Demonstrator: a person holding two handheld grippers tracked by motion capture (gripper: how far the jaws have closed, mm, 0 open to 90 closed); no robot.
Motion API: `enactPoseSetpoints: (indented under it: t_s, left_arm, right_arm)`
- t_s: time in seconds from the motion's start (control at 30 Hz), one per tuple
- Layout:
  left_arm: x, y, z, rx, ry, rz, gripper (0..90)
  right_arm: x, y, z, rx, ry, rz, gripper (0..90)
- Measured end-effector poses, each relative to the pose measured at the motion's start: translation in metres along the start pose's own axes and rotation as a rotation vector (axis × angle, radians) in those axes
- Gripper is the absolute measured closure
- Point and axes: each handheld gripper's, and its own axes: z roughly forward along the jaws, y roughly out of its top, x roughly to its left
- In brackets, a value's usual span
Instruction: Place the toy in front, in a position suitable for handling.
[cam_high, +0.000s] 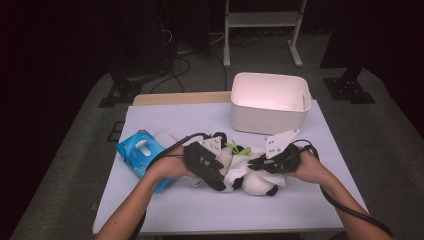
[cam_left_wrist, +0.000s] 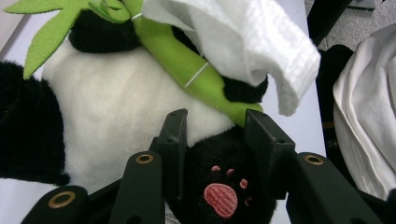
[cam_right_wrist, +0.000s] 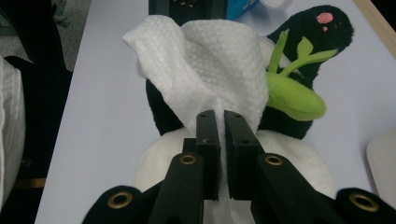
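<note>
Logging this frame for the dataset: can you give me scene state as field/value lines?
left tongs: shut on panda's black foot
right tongs: shut on white cloth
panda plush: lying on table, holding green bamboo
cloth position: draped over panda
white bin: behind panda, open top
blue pack: left of panda

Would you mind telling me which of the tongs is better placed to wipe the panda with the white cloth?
The right tongs: they are shut on the white cloth, which drapes over the plush panda. The left tongs grip the panda's black paw, steadying it.
</note>
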Motion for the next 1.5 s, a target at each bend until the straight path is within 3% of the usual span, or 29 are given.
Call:
enactPoseSetpoints:
  t_s: [0.6,0.87,1.03,1.1,1.5]
  left_arm:
    - [0.001,0.005,0.001,-0.005,-0.013,-0.002,59.3]
    - [0.003,0.021,0.001,-0.009,-0.001,0.022,59.3]
    - [0.005,0.026,0.007,0.01,-0.004,0.025,59.3]
    - [0.006,0.027,0.007,0.005,-0.01,0.025,59.3]
    - [0.01,0.043,0.002,-0.009,0.037,0.042,59.3]
  right_arm:
    - [0.006,-0.026,-0.004,-0.021,0.009,0.056,85.3]
    - [0.009,-0.031,-0.006,-0.032,0.008,0.057,85.4]
    - [0.012,-0.037,-0.011,0.005,0.0,0.048,85.3]
    - [0.012,-0.043,-0.014,-0.018,0.003,0.069,85.3]
    - [0.016,-0.049,-0.012,-0.048,0.018,0.084,85.4]
